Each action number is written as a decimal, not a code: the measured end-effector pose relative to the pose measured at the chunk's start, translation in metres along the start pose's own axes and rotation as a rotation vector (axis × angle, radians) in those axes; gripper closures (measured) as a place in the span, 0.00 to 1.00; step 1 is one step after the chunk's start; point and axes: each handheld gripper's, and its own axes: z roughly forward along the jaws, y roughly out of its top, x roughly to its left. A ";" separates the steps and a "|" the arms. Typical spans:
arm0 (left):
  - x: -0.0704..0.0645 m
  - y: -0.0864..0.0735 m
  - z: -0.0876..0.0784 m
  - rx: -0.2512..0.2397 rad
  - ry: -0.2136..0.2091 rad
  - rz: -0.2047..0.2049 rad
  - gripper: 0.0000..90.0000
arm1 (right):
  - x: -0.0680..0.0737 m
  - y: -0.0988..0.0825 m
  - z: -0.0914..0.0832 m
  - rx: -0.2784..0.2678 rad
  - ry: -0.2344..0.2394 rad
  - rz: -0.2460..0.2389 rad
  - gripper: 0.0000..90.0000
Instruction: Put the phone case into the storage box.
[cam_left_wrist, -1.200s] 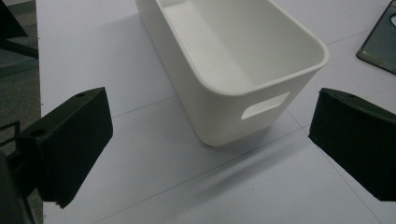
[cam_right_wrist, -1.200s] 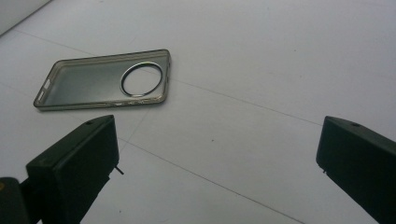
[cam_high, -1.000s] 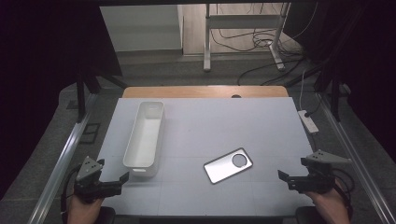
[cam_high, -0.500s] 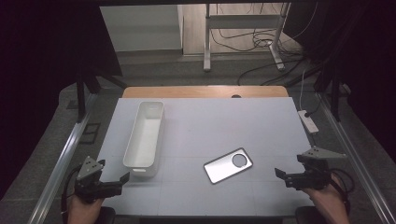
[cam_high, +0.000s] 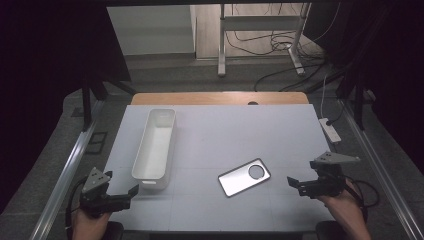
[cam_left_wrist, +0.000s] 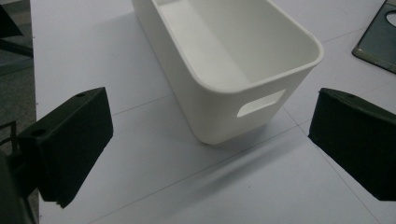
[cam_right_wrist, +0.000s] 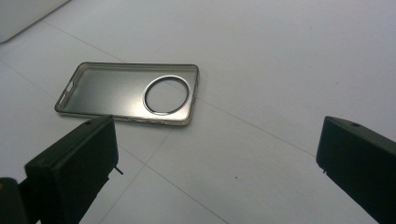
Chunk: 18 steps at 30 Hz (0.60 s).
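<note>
A long white bin (cam_high: 155, 142) lies lengthwise on the left of the white table (cam_high: 235, 135), empty inside. A clear phone case (cam_high: 244, 177) with a round camera hole lies flat right of centre. My left gripper (cam_high: 131, 192) is open at the near left corner, just short of the bin's near end with its handle slot (cam_left_wrist: 260, 102). My right gripper (cam_high: 292, 183) is open near the right edge, a short way right of the case. The left gripper (cam_left_wrist: 210, 140) faces the bin (cam_left_wrist: 233, 51). Ahead of the open right gripper (cam_right_wrist: 217, 149) lies the case (cam_right_wrist: 116, 93), untouched.
A wooden strip (cam_high: 220, 98) runs along the table's far edge. A white power strip (cam_high: 330, 130) lies off the right side. Metal rails (cam_high: 70, 170) flank the table, and cables and a stand's legs (cam_high: 260, 47) are on the floor behind.
My right gripper has edged slightly left toward the phone case. The left gripper, bin and case have stayed put.
</note>
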 end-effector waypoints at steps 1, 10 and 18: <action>0.000 0.000 0.000 0.000 0.000 0.000 0.01 | 0.000 0.001 0.001 0.003 0.005 0.007 0.00; 0.000 0.000 0.000 -0.001 0.001 0.001 0.01 | 0.000 0.008 0.006 0.005 0.039 0.018 0.00; -0.001 0.000 0.000 0.000 0.002 0.006 0.01 | 0.001 0.014 0.012 0.019 0.043 -0.010 0.00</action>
